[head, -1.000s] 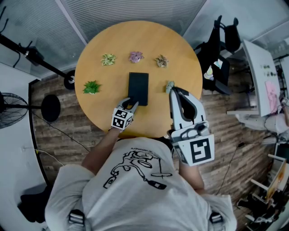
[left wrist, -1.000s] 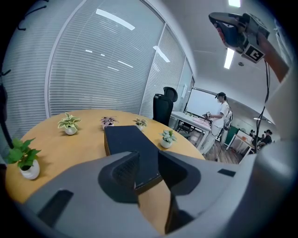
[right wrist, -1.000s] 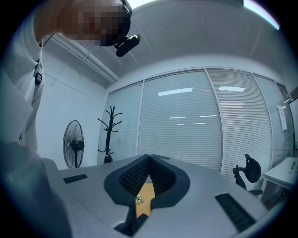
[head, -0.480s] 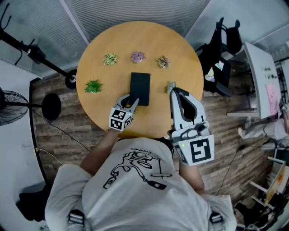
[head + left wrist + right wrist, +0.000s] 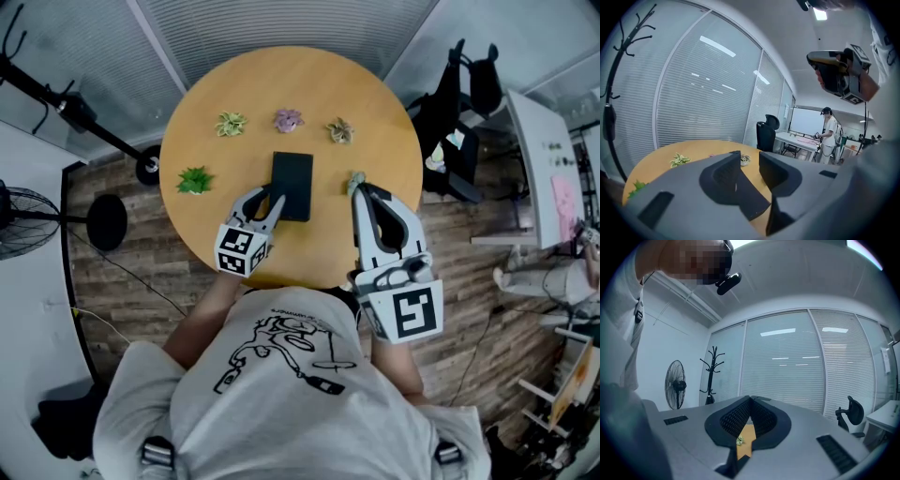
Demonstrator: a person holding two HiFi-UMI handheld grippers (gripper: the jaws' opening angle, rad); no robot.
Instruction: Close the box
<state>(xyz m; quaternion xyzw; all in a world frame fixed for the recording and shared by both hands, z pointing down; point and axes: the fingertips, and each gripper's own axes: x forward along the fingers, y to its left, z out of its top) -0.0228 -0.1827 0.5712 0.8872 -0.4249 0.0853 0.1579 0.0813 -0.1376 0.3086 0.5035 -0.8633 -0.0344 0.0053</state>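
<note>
Box [image 5: 292, 186] flat and dark in the middle of the counter [image 5: 375, 94]; probably light, stiff and slick-topped, so best taken by its near edge. Left claw [image 5: 266, 197] spread above that near-left corner, nothing pinched; right claw [image 5: 359, 187] pressed together, empty.

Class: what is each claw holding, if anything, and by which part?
Nothing is held. The left claw stands open, not gripping the black box; the right claw is shut on nothing.
</note>
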